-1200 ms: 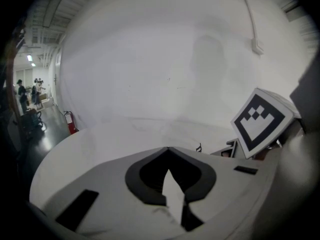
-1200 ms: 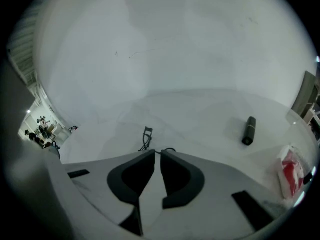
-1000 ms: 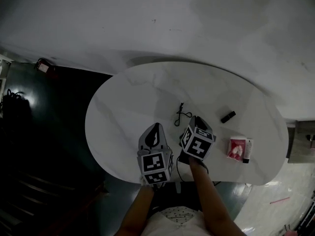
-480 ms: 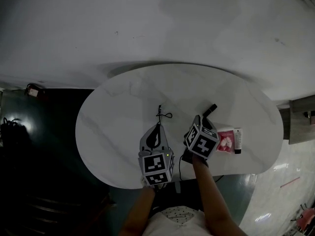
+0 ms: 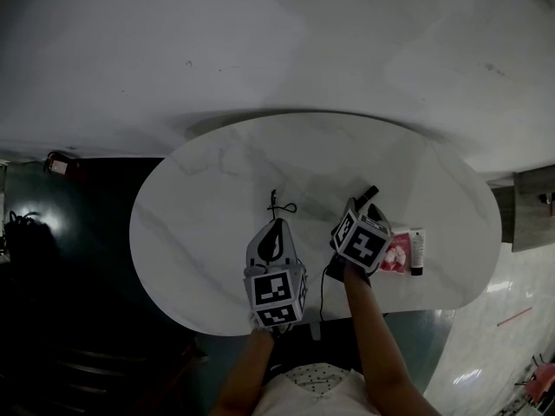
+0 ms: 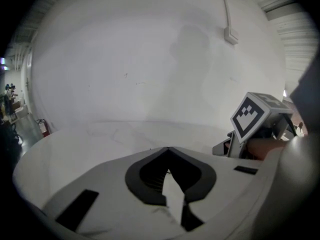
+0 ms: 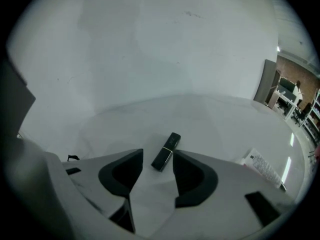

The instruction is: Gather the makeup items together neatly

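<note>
On the white oval table (image 5: 208, 180) a black lipstick (image 5: 370, 194) lies just beyond my right gripper (image 5: 355, 206). In the right gripper view the lipstick (image 7: 166, 151) rests on the table with its near end between the tips of the right gripper (image 7: 158, 155). Those jaws have just been opening and stand open, with neither pad pressing on it. A black eyelash curler (image 5: 277, 204) lies ahead of my left gripper (image 5: 277, 224), apart from it. The left gripper (image 6: 168, 149) is shut with nothing gripped. A pink packet (image 5: 397, 253) and a white tube (image 5: 417, 251) lie to the right.
The white tube (image 7: 265, 168) shows at the right of the right gripper view. The right gripper's marker cube (image 6: 252, 115) stands close on the left gripper's right. The table's near edge (image 5: 286, 323) runs just behind both grippers, and dark floor lies to the left.
My right gripper has moved right, up to the lipstick, which now sits at its tips. The left gripper shifted a little. The head view has swung, so the table sits differently in frame.
</note>
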